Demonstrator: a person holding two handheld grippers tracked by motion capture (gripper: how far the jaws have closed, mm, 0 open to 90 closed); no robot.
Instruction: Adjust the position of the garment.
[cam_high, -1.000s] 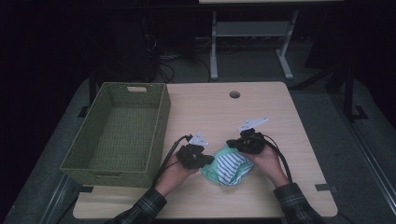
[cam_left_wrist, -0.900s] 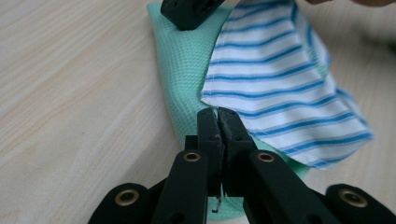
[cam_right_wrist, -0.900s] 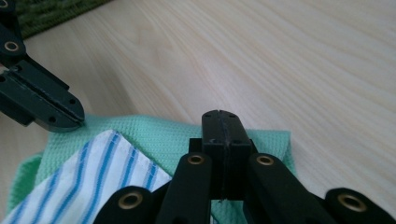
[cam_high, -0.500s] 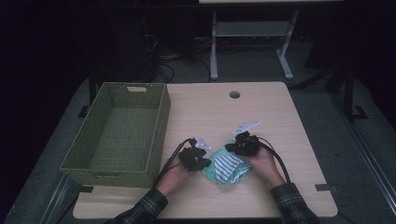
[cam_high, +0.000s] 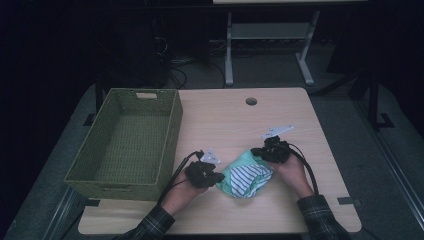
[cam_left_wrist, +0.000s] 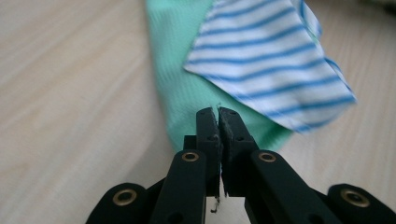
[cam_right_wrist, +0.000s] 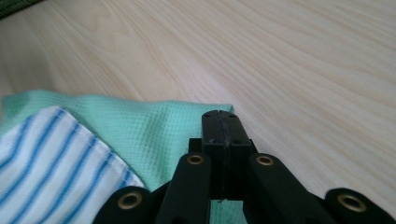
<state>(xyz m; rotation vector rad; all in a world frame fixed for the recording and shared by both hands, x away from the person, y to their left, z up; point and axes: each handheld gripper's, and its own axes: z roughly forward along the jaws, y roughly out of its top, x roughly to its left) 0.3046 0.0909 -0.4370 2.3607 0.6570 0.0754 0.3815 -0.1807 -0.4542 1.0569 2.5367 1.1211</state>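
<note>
No legible text or labels

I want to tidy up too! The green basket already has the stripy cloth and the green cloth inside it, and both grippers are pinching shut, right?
Not quite. The high view shows the green basket with no cloth in it; the stripy cloth and the green cloth lie on the table beside it. The left gripper and right gripper are indeed shut.

We cannot see what the green cloth looks like under the striped cloth. Its far end runs off the top in the left gripper view. The striped cloth's corner looks blurry.
</note>
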